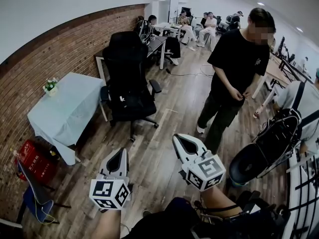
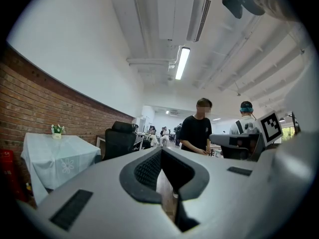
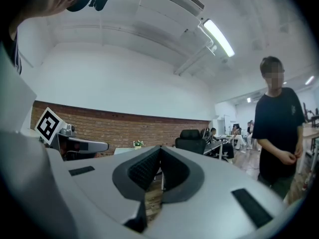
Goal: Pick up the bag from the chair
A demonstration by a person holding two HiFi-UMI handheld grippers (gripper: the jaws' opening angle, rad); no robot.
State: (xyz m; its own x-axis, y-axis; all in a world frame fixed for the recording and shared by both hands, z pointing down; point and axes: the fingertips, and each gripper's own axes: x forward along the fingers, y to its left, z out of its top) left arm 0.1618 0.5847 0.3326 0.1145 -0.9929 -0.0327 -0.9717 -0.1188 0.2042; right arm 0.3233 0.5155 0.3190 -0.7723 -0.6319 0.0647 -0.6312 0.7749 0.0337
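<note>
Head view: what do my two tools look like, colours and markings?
Both the left tool and the right tool have pale grey shells, with dark ribbed pads lining the jaws and black rectangular insets on top. Each carries a white cube bearing black square markers.

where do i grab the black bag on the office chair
Come at the chair from its open front: the backrest stands behind the bag and an armrest flanks it. Probably grip its upper edge; no handle can be made out, black on black.
</note>
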